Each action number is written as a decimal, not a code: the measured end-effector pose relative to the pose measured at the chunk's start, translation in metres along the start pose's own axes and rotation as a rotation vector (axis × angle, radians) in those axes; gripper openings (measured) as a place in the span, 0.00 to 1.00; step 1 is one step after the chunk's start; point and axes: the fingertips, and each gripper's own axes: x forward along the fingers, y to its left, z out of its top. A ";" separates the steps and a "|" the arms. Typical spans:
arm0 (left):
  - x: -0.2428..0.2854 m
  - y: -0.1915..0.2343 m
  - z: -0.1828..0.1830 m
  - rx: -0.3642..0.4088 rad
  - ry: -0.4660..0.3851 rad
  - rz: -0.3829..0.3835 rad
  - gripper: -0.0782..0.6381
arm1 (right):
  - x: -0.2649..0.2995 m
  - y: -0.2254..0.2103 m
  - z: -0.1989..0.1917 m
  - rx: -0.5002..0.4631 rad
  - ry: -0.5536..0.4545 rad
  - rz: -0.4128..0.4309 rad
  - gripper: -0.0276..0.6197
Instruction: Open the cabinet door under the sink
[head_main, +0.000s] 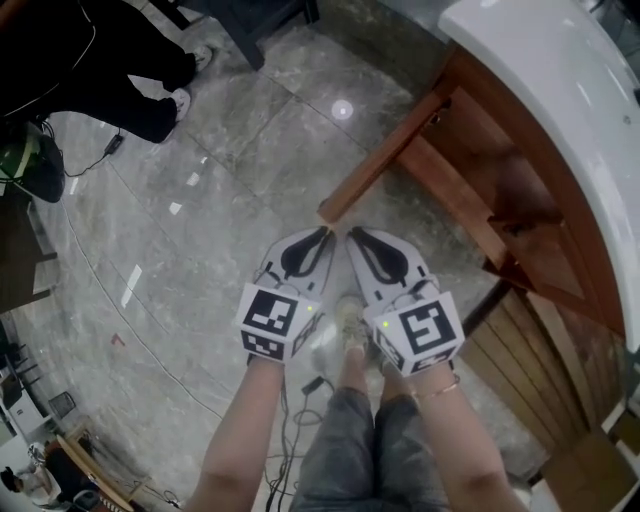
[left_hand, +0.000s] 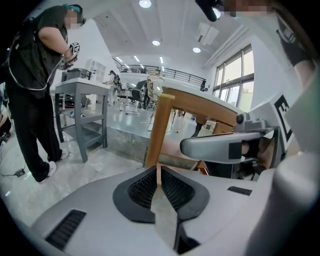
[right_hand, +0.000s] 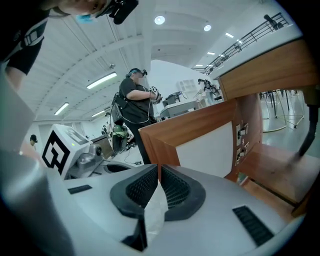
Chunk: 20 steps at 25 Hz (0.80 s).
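Here we find the cabinet door (head_main: 385, 152) standing open under the white sink (head_main: 545, 75) at the far right, its free corner reaching out toward us over the stone floor (head_main: 200, 190). The left hand-held gripper (left_hand: 158, 170) and the right hand-held gripper (right_hand: 159, 168) sit side by side just near that corner (neither touches it, as far as we can see). Each has its jaws drawn together to a thin slit, with nothing held between them.
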 end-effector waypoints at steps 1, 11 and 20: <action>-0.004 -0.005 0.005 0.000 -0.011 -0.002 0.14 | -0.005 -0.001 0.002 -0.001 0.000 -0.005 0.09; -0.023 -0.061 0.067 0.047 -0.091 -0.032 0.14 | -0.064 -0.012 0.050 -0.032 -0.066 -0.035 0.06; -0.022 -0.134 0.108 0.093 -0.145 -0.106 0.12 | -0.136 -0.041 0.071 -0.019 -0.109 -0.122 0.05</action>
